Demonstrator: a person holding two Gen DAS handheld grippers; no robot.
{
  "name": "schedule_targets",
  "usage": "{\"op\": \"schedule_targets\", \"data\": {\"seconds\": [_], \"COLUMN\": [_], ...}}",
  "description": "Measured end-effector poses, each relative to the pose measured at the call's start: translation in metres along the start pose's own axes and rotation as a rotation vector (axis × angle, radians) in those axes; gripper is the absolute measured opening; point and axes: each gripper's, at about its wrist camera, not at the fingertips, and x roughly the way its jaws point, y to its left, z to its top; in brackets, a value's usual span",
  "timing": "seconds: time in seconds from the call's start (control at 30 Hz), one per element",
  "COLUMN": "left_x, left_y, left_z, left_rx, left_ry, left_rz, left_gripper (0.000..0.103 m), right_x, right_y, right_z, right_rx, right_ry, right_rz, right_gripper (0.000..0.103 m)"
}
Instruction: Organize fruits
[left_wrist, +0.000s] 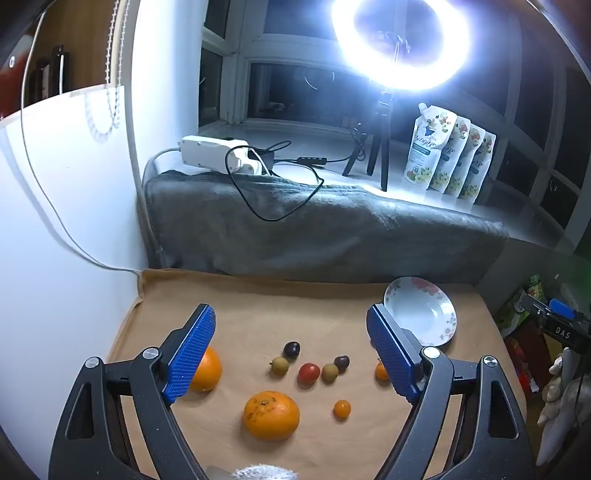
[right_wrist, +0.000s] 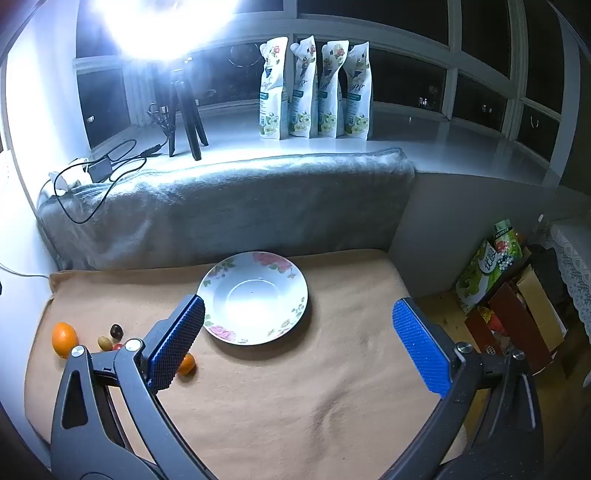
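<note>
In the left wrist view, the left gripper's blue finger (left_wrist: 190, 356) covers part of an orange (left_wrist: 207, 371), and the other finger hides most of a small orange fruit (left_wrist: 381, 371). In the right wrist view, the right gripper's finger (right_wrist: 177, 341) hides part of a small orange fruit (right_wrist: 186, 363) and nearly all of a red one (right_wrist: 117, 346). The ring light (right_wrist: 166, 22) glares out, cut by the top edge.

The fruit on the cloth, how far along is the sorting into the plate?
Nothing looks done: the floral plate holds nothing. Nothing is in hand either; the left claw and the right claw are both open and hold no fruit. Everything is left: two oranges, the small orange fruits, the red one, the dark ones and the greenish ones lie on the tan cloth.
</note>
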Motion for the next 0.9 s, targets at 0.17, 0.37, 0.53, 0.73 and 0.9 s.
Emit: {"op": "schedule_targets", "data": {"seconds": [0.17, 0.37, 0.53, 0.73, 0.9], "left_x": [0.001, 0.001, 0.003, 0.002, 0.003], "left_y": [0.001, 0.006, 0.007, 0.000, -0.001], "left_z": [0.002, 0.005, 0.006, 0.011, 0.011], "left_rx": [0.003, -0.003, -0.003, 0.007, 0.007], "left_ry": [0.007, 0.008, 0.004, -0.005, -0.005], "left_rz": [0.002, 0.002, 0.008, 0.019, 0.016], "left_gripper": [0.084, 0.084, 0.084, 0.084, 0.084], "right_x": [0.001, 0.004, 0.002, 0.006, 0.006], "right_y": [-0.003, 0.001, -0.001, -0.001, -0.001], "right_z": [0.002, 0.002, 0.003, 0.006, 0.006], "right_rx": [0.009, 0.019, 0.024, 0.031, 0.033], "right_ry": [0.002, 0.008, 0.016, 0.018, 0.020], "right_rz": [-0.002, 0.005, 0.015, 0.019, 0.020], "right_gripper": [0.103, 0.103, 0.103, 0.103, 0.103]}}
